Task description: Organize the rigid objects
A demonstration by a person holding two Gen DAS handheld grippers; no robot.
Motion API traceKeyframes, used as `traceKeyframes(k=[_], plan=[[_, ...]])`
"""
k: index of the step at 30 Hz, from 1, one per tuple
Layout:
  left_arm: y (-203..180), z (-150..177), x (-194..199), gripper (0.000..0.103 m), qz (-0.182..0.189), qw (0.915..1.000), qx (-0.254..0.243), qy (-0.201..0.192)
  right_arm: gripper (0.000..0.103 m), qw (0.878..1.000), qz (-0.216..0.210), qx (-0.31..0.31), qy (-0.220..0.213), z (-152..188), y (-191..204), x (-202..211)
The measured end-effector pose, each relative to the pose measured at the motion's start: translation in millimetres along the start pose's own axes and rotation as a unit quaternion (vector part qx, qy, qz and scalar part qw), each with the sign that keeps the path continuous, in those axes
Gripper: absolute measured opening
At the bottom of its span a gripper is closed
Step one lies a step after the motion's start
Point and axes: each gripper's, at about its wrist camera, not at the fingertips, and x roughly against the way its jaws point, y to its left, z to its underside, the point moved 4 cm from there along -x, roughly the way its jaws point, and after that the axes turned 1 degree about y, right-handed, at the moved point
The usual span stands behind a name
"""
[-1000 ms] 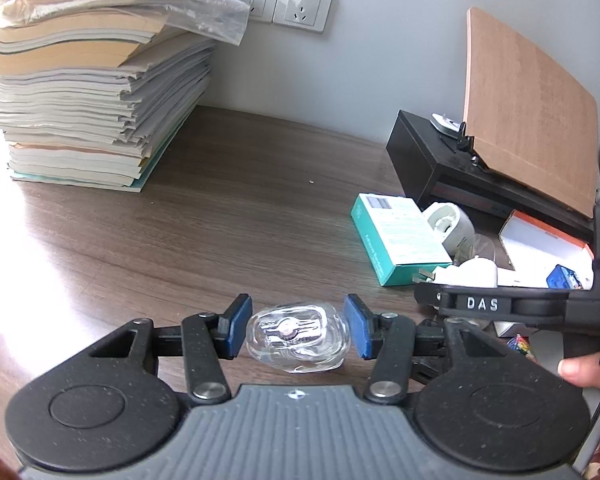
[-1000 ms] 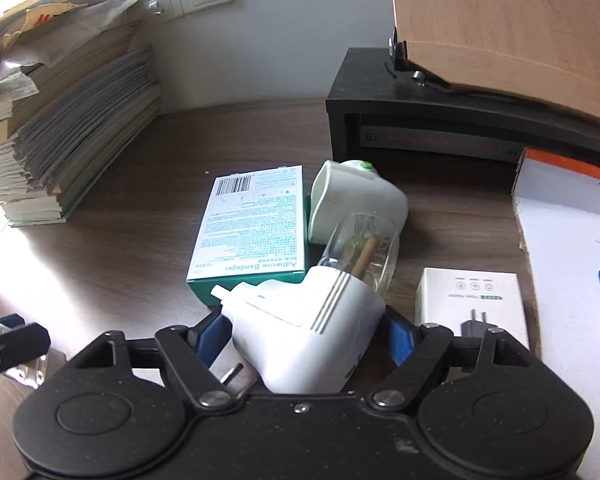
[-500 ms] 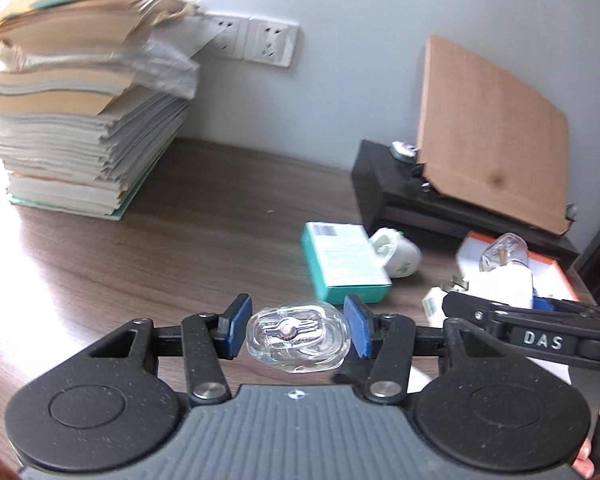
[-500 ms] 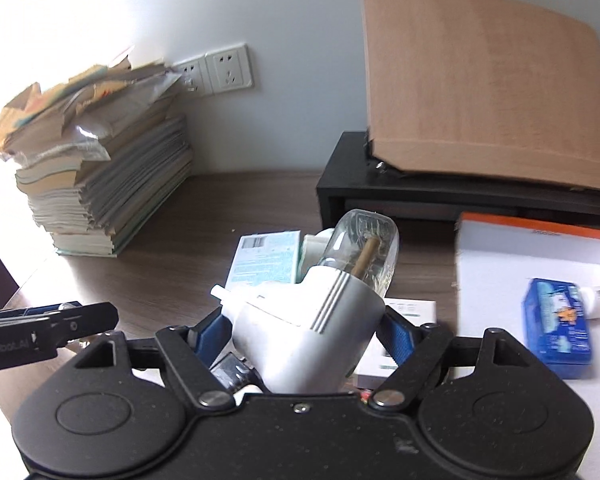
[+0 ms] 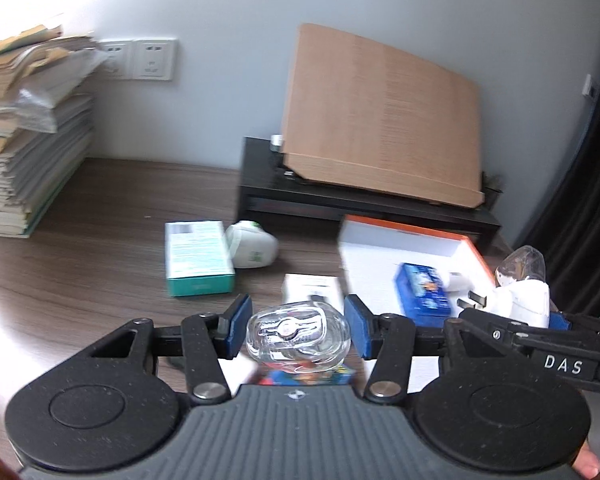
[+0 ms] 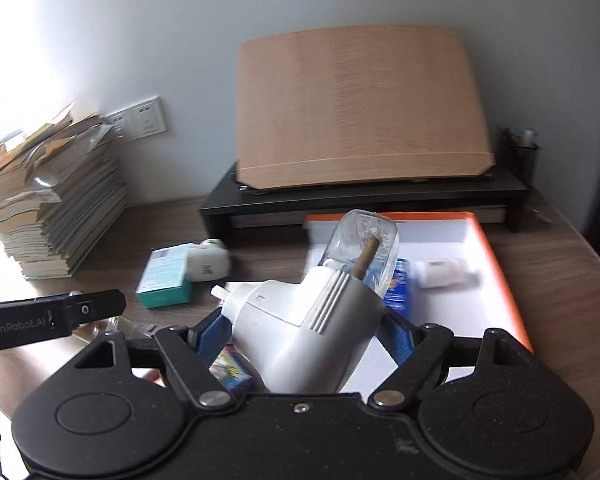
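— Clear glass, that was the little bottle (image 5: 298,334). It was flat and round, and the left gripper (image 5: 298,330) pinched it between its two blue pads (image 5: 236,326), up off the wood table (image 5: 100,272).

— And the other one?

— The right gripper (image 6: 306,334) squeezed a white plug-in thing (image 6: 308,328). It had a clear bottle top with a brown stick inside, and it tilted toward the orange-edged box (image 6: 496,264).

— What did each camera see?

— The left one showed the plug's metal pins and a white carton (image 5: 312,288) lying just in front of the glass bottle. The right one showed a small white bottle (image 6: 444,272) lying on its side in the orange-edged box, near the blue pack (image 6: 398,288). In the left view that bottle was mostly hidden.

— Was there room?

— Some. The box floor was bare and white on its right side. The green box (image 5: 198,258) and a white cup (image 5: 254,244) lay touching each other in the middle of the table. The paper stack (image 5: 24,148) stood far left by the wall. The black stand (image 6: 364,200) with the brown board (image 6: 360,108) blocked the back. The table's right edge ran close to the box.
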Motion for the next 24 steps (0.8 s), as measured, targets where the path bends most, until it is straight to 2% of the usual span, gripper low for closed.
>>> traceKeyframes(k=[6, 11, 24], plan=[[-56, 6, -7, 0.052, 0.030, 0.9993, -0.023, -0.002, 0.093, 0.999, 0.029, -0.023, -0.011, 7, -52, 30], [-87, 11, -12, 0.052, 0.042, 0.9985, -0.035, -0.003, 0.093, 0.999, 0.035, -0.036, -0.019, 8, -81, 44], [-122, 17, -25, 0.052, 0.015, 0.9988, -0.045, -0.006, 0.093, 0.999, 0.010, -0.025, -0.026, 6, -110, 47]])
